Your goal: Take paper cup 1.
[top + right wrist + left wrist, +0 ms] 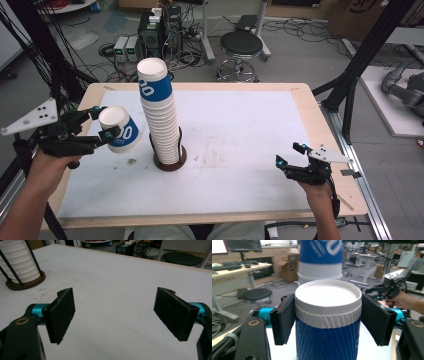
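**Holding one paper cup beside the tall stack**

Gripping a single paper cup (119, 131) near its rim, the left gripper (102, 122) holds it tilted above the bench (240, 125), just left of the cup stack (159, 115) in its round holder (170, 162). The fingers (283, 317) press both sides. The cup is light and thin, so I judge a hard squeeze would crush it; the stiffer rim is the better place. Its blue band carries white writing, too partial to read. The right gripper (295, 159) rests near the bench's right edge, fingers wide apart, empty.

Tilted blue-and-white paper cup (120, 129) beside tall, perhaps upside-down cup stack (159, 110)
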`<state>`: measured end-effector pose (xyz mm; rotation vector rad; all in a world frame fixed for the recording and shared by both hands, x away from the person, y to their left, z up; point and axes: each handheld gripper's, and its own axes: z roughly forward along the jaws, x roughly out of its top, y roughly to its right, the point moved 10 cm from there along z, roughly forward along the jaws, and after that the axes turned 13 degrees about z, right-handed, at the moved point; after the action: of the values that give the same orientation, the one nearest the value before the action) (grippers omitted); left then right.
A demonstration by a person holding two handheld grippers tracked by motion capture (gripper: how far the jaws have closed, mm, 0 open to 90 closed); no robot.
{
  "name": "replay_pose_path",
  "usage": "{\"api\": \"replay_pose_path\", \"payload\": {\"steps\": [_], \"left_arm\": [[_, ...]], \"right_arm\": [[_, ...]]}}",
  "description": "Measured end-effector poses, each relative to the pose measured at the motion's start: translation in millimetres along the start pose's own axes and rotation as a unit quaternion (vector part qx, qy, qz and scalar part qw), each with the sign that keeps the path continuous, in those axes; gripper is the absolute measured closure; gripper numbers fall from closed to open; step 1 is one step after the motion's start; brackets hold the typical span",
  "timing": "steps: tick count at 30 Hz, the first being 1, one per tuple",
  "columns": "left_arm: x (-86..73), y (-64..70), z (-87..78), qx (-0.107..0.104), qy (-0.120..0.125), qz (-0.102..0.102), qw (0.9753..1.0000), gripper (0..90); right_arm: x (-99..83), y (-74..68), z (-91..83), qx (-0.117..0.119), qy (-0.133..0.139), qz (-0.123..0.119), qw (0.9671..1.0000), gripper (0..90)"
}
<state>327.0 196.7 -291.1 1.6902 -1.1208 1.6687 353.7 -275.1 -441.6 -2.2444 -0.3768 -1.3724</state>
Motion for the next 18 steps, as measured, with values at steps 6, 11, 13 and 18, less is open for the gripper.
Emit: {"api": "replay_pose_path", "payload": {"steps": [6, 11, 13, 18], "left_arm": [[-16.4, 20.4, 13.1, -0.021, -0.002, 0.003, 0.9998, 30.3], [-22.7, 37.6, 25.1, -0.04, -0.005, 0.012, 0.9991, 30.3], [-25.2, 45.7, 31.7, -0.049, -0.007, 0.015, 0.9987, 30.3], [-31.6, 66.4, 53.4, -0.077, -0.012, 0.016, 0.9968, 30.3]], "right_arm": [[-0.4, -2.0, 2.4, 0.003, -0.002, -0.006, 1.0, 17.9], [-0.9, -3.3, 3.3, 0.005, -0.004, -0.004, 1.0, 17.8], [-0.8, -3.4, 3.9, 0.006, -0.003, -0.007, 1.0, 17.9], [-0.7, -5.0, 5.4, 0.009, -0.004, -0.005, 0.9999, 17.9]]}}
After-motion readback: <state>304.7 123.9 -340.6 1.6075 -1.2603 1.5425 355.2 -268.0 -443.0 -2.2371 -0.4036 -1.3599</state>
